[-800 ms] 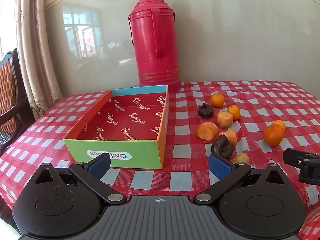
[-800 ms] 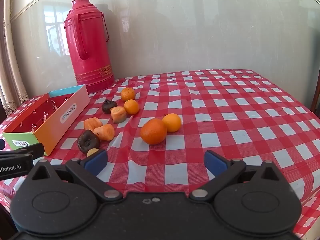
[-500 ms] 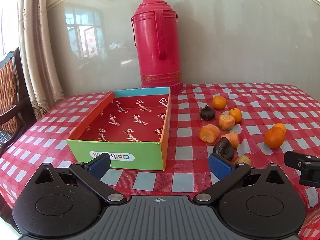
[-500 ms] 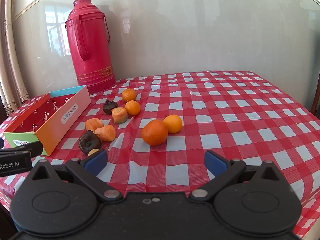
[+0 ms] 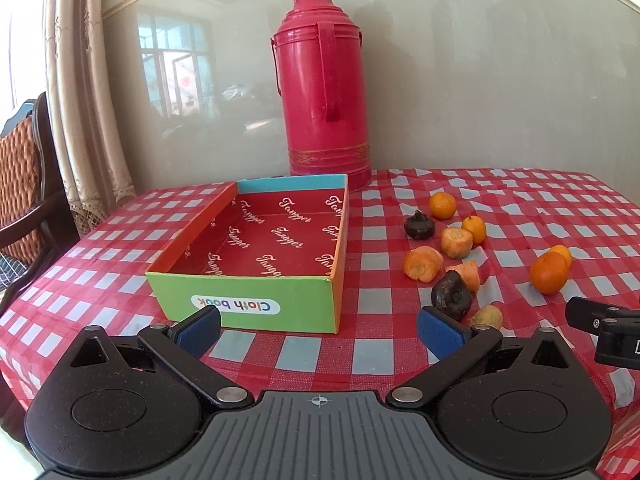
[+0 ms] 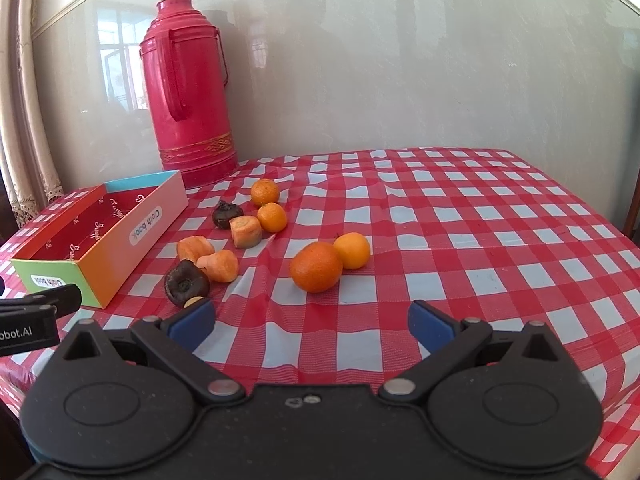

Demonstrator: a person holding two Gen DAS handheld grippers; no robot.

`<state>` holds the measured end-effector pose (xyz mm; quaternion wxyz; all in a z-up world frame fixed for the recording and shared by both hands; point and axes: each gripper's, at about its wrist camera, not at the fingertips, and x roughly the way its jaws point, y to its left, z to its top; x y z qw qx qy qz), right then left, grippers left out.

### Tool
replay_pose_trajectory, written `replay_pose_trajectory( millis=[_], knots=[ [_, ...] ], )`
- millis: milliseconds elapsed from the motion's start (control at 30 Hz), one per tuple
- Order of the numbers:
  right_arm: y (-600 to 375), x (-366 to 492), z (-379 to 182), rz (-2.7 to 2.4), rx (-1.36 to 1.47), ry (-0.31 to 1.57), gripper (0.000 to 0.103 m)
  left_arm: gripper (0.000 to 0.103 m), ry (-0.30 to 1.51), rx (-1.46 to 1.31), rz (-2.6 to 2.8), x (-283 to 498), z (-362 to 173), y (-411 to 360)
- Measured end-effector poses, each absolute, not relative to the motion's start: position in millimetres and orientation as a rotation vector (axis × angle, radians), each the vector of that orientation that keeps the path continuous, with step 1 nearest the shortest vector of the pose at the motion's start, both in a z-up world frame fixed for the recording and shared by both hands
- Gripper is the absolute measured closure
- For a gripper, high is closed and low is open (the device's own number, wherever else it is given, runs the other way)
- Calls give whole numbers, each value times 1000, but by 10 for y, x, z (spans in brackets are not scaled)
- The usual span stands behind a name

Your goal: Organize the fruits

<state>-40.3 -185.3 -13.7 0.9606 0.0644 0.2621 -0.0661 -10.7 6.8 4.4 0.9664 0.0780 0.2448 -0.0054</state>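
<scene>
An empty cardboard box (image 5: pixel 244 305) with a red printed floor stands on the checked tablecloth; it also shows in the right wrist view (image 6: pixel 120 256). To its right lie several oranges, carrot pieces and two dark fruits: a large orange (image 6: pixel 316 267), a smaller one (image 6: pixel 352 250), a dark fruit (image 6: pixel 186 282) and a carrot piece (image 5: pixel 422 265). My left gripper (image 5: pixel 318 330) is open and empty, just in front of the box. My right gripper (image 6: pixel 310 322) is open and empty, in front of the large orange.
A tall red thermos (image 5: pixel 324 92) stands at the back against the wall, behind the box. A wooden chair (image 5: pixel 20 184) and a curtain are at the left. The table's right edge (image 6: pixel 592 208) falls away.
Both grippers have risen and drawn back slightly, so the table sits lower in both views. Nothing on the table has moved.
</scene>
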Motion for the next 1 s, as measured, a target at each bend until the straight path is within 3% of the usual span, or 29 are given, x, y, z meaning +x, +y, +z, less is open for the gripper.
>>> replay_pose_trajectory(
  millis=[1000],
  knots=[
    [-1375,-409,-120,-19,35,514,6,0,513,123,113,-338,26,545]
  ],
)
